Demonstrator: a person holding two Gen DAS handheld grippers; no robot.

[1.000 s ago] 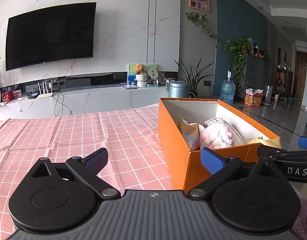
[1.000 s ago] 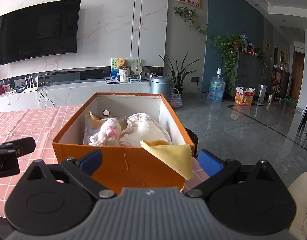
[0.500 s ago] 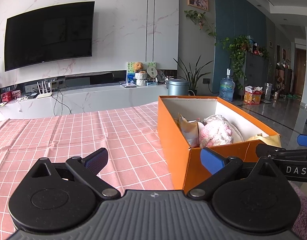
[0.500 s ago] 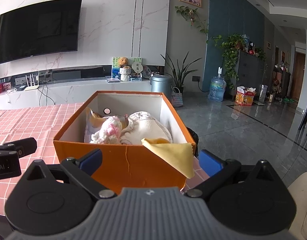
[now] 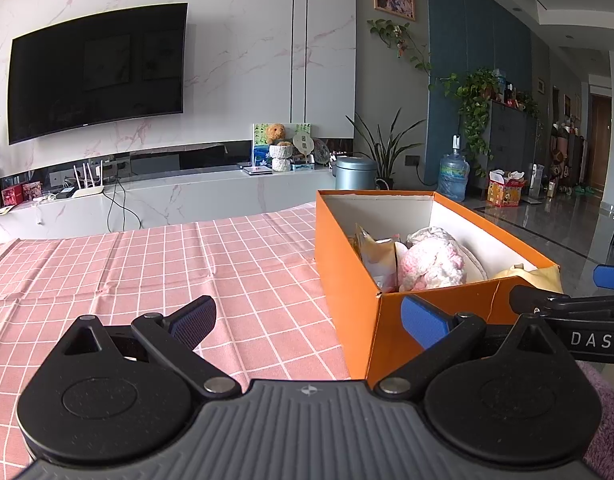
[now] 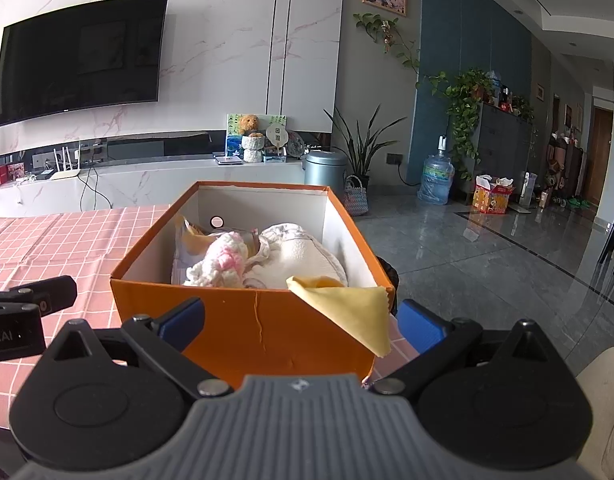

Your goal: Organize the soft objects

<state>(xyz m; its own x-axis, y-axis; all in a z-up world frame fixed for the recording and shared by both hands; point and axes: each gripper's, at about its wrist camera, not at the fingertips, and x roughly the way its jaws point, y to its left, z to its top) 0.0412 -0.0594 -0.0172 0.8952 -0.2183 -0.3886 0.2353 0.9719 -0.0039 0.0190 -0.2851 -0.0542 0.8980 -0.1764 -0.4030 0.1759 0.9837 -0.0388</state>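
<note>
Beside the orange box (image 6: 243, 320) of soft items, both hand-held grippers, left (image 5: 307, 320) and right (image 6: 303, 320), gape wide, holding nothing; yellow cloth (image 6: 347, 312) overhangs its rim, likely needing tucking.

Orange box (image 6: 243, 320), white inside, centre frame. Yellow cloth (image 6: 347, 312) over lower-right rim. Pink-and-white knit (image 6: 223, 260) inside, beside cream fabric (image 6: 307, 256). Pink tablecloth (image 5: 127, 272) with white grid, left. Blue finger pads (image 6: 183, 322), black arms.

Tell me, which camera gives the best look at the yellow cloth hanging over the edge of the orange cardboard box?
The right wrist view: there the yellow cloth faces the camera, draped over the orange cardboard box's near front corner. The left wrist view shows only a yellow sliver behind the rim.
</note>
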